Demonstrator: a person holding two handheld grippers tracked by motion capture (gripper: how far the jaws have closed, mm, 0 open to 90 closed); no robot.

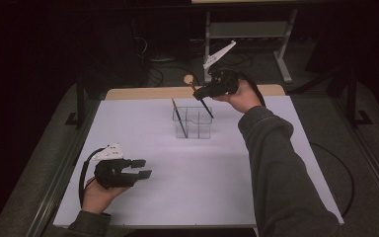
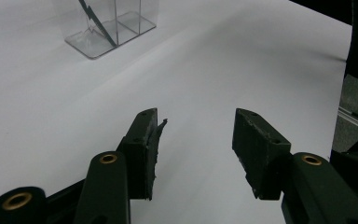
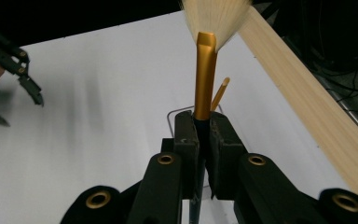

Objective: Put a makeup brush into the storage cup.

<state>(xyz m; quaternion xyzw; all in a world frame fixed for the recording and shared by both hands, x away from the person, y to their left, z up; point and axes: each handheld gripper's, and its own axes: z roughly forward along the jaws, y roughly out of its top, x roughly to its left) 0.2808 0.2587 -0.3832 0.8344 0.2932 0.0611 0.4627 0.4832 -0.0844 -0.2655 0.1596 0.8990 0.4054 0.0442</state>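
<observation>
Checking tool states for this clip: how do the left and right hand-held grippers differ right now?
The right hand-held gripper is shut on a fan brush, held raised above the clear organizer; the left hand-held gripper is open, with nothing between its jaws. The right sits at the far side of the table, the left low near the front edge. Both have black jaws.

The fan brush (image 3: 206,74), gold ferrule, pale splayed bristles, black handle, tilts in the air over the clear holder (image 1: 192,122); that compartmented holder stands upright near the bench's far edge; a second brush (image 1: 179,117) leans inside its left compartment.
</observation>
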